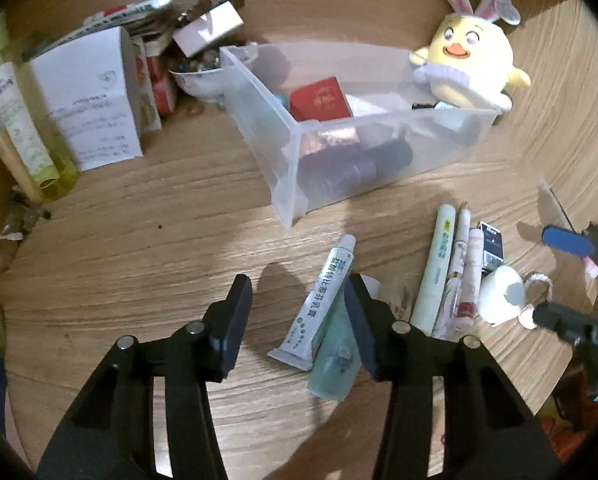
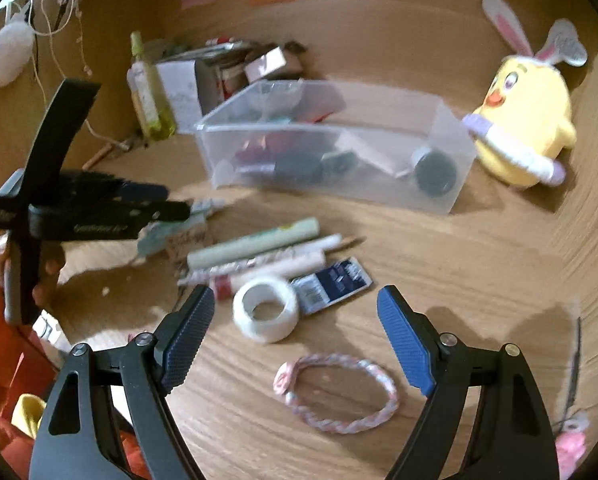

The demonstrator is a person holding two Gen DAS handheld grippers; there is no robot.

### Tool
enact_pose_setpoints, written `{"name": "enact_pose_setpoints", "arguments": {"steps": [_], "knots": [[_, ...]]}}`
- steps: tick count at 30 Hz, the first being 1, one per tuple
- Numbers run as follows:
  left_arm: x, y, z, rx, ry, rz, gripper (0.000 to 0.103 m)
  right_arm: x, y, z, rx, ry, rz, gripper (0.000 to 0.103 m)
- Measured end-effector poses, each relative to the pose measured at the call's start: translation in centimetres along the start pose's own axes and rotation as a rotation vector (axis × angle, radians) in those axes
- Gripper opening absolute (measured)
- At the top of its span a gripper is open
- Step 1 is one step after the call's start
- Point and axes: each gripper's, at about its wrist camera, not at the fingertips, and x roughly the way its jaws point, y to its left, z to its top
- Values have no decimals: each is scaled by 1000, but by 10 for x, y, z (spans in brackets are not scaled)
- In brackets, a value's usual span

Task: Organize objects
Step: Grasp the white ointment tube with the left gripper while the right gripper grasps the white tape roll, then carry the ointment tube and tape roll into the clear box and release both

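Note:
A clear plastic bin (image 1: pixel 299 168) (image 2: pixel 451 196) sits on the wooden desk and holds a red box (image 1: pixel 321 98) and dark round items. My left gripper (image 1: pixel 299 288) is open above the desk, and a white ointment tube (image 1: pixel 323 288) and a teal sachet (image 1: pixel 335 356) lie between its fingers. My right gripper (image 2: pixel 295 304) is open over a white tape roll (image 2: pixel 267 310) and a pink braided bracelet (image 2: pixel 339 396). Pens and a pale green tube (image 2: pixel 255 244) (image 1: pixel 435 268) lie beside a dark blue packet (image 2: pixel 331 284).
A yellow plush chick with bunny ears (image 1: pixel 471 60) (image 2: pixel 527 120) stands right of the bin. White boxes (image 1: pixel 95 96), a green bottle (image 2: pixel 147 92) and a bowl of small items (image 1: pixel 203 76) crowd the back left. The left gripper shows in the right wrist view (image 2: pixel 147 208).

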Motion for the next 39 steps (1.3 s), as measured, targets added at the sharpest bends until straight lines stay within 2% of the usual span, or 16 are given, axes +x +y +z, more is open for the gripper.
{"name": "enact_pose_setpoints", "arguments": {"steps": [3, 5, 7, 11, 12, 13, 14, 16, 19, 29, 39], "knots": [[3, 0, 3, 2, 10, -10, 44, 5, 3, -3, -1, 12, 14, 79], [7, 2, 6, 1, 20, -11, 42, 9, 6, -4, -8, 21, 25, 68], [14, 4, 7, -1, 46, -3, 36, 12, 8, -5, -16, 31, 37, 61], [14, 6, 5, 11, 34, 18, 32, 17, 12, -6, -32, 44, 43, 46], [14, 5, 4, 13, 30, 22, 28, 18, 13, -6, -32, 47, 42, 44], [14, 4, 4, 16, 25, 28, 19, 20, 13, -6, -32, 51, 44, 39], [13, 3, 3, 21, 20, 35, 19, 22, 13, -7, -32, 57, 45, 35], [11, 1, 1, 24, 15, 25, 16, 22, 12, -7, -24, 50, 45, 35], [4, -4, -4, 36, -9, 43, 16, 20, 11, -7, -19, 37, 47, 35], [-37, -8, -21, -7, -96, 20, 16, -6, -6, 10, 13, -57, 21, 35], [-77, -4, 7, -84, -258, -23, 16, -16, -27, 49, 50, -153, -10, 35]]}}
